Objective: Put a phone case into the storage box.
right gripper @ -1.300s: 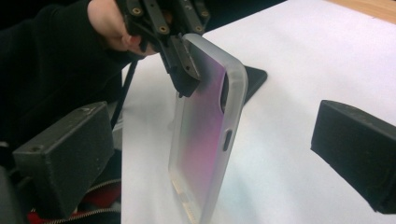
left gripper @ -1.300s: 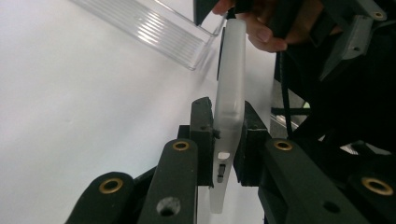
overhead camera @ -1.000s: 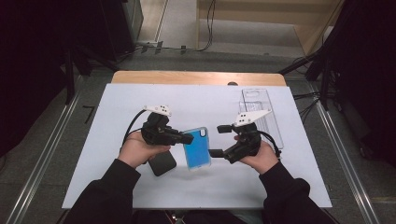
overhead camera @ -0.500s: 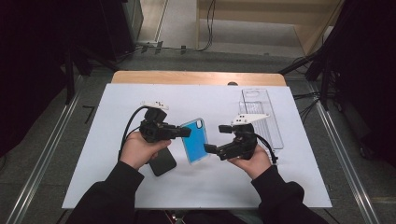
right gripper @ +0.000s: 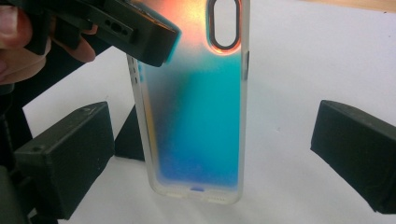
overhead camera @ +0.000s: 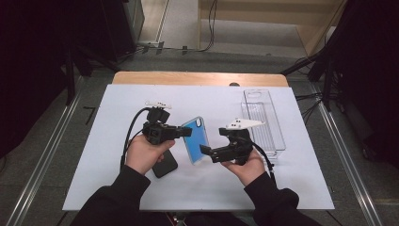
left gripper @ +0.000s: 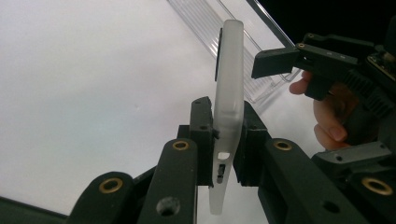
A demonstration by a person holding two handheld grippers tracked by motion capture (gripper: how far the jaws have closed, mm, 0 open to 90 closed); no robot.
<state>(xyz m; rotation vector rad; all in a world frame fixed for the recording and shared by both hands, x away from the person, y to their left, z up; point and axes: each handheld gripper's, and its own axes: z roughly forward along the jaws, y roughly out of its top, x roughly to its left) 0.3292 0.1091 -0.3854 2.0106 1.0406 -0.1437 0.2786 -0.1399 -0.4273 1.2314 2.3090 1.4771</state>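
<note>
On the left side of the white table (overhead camera: 94, 155), the person's left hand (overhead camera: 143, 155) holds the left claw (overhead camera: 188, 132), whose jaws are pinched tight on one long edge of a phone case (overhead camera: 197, 140); the left gripper view shows the case (left gripper: 229, 93) edge-on, frosted and pale, standing up between the two black pads that press on either face near its lower end. Just below that hand, a dark phone (overhead camera: 164, 165) lies flat on the table, partly under the wrist. Held above the table near its middle, the case tilts with its blue face turned toward the right hand, its camera cut-out at the far end. From the right gripper view the case (right gripper: 196, 116) hangs upright, teal fading to orange near the oval cut-out, with the left claw's jaw clamped on its upper left edge. To the right, the right claw (overhead camera: 205, 150) points at the case's lower end; its jaws stand wide apart on either side of the case without touching it, gripping nothing. The right hand (overhead camera: 244, 167) carries it from below. Farther right, a clear plastic tray (overhead camera: 277, 136) rests on the table, well apart from the case.
</note>
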